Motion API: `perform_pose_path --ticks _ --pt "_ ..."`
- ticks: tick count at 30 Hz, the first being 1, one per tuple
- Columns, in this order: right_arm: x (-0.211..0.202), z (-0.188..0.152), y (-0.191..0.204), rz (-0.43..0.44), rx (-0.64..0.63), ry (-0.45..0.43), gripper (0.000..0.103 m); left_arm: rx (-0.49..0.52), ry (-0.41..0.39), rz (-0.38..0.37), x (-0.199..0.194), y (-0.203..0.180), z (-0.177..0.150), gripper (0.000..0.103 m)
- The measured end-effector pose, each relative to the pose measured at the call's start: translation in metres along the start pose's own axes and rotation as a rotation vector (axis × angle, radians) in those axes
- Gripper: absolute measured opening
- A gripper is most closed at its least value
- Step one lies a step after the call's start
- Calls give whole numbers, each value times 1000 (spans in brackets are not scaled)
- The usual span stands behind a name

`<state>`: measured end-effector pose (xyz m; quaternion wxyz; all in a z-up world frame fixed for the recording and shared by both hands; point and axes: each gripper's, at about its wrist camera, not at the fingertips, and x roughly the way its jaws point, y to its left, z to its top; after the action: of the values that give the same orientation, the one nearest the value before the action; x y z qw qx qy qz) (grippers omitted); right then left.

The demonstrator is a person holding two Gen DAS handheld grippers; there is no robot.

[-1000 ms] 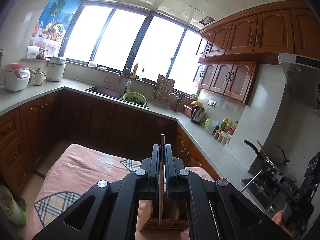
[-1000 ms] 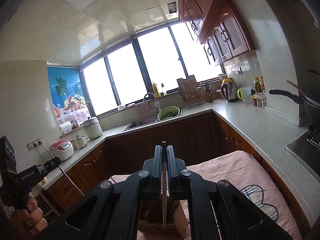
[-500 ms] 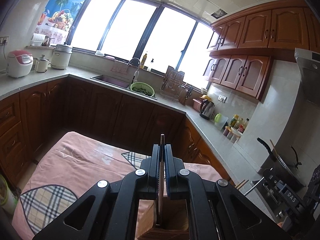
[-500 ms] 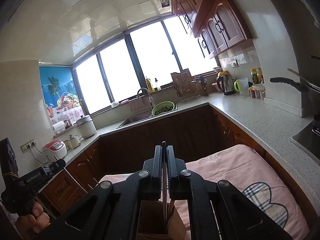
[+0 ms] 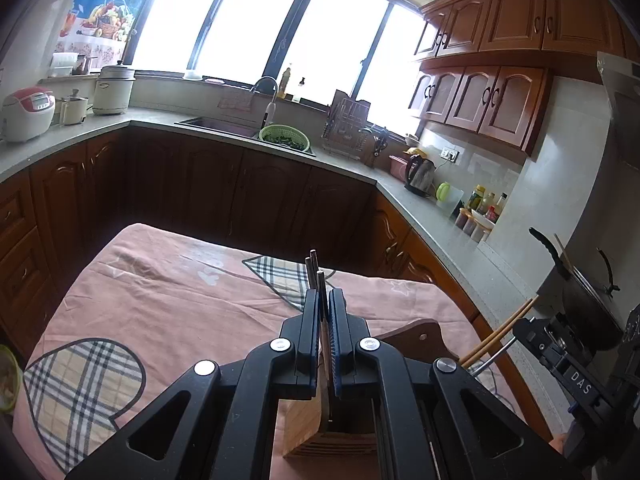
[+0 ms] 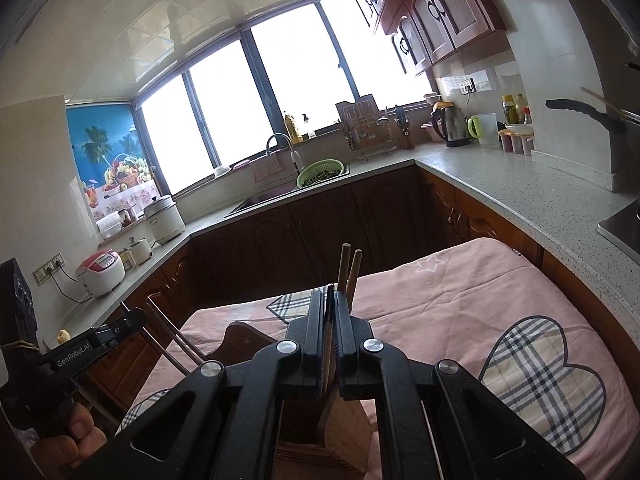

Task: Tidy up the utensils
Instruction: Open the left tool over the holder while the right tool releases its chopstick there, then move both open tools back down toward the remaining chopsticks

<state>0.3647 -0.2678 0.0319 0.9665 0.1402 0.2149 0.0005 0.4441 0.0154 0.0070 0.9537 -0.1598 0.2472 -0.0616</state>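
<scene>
A: What colour is the cloth (image 5: 168, 304)?
B: Pink, with hearts in beige, white and black plaid, plus small white stars.
A: And the cabinets (image 5: 500, 104)?
B: Reddish-brown wood. The counter (image 6: 520, 184) is speckled grey.
A: The colander (image 5: 285, 138)?
B: Green. The rice cooker (image 5: 28, 114) is white with a red lid.
A: The utensil block (image 6: 344, 432)?
B: Light bamboo, striped grain.

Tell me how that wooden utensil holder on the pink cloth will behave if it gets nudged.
The wooden holder looks blocky and flat-based, so it probably slides before tipping. The soft pink cloth beneath may bunch and drag it. The chopsticks stand loose inside and would likely rattle or lean.
</scene>
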Motion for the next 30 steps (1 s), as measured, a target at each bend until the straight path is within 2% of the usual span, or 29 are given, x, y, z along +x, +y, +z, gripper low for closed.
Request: perform_pose_path --ticks 10,14,16,18,19,20,23,24,26,28,30 --pt "1 3 -5 5 20 16 5 2 6 -2 1 6 11 4" --pt "1 4 -6 19 27 23 10 2 19 -14 0 7 11 4" --pt "1 5 -7 18 30 25 10 6 26 -20 -1 8 9 10" --pt "-2 5 -8 19 39 27 14 2 18 -15 -6 11 9 34" --pt "-4 6 -9 20 45 23 25 1 11 -14 -9 12 9 39" --pt "-7 6 -10 25 51 15 43 1 4 -15 -12 10 6 41" --pt "-18 5 -12 23 64 -17 71 3 1 -19 -21 11 3 50" --pt "-21 5 -13 30 71 -25 75 2 0 -18 -25 11 2 56" --pt "-27 5 -16 39 86 -34 89 -3 -4 -13 -34 13 -2 66" --pt "-34 4 -18 39 95 -43 95 -11 -10 -10 -45 15 -7 73" --pt "-41 2 -19 44 100 -44 98 -17 -10 3 -55 16 -12 85"
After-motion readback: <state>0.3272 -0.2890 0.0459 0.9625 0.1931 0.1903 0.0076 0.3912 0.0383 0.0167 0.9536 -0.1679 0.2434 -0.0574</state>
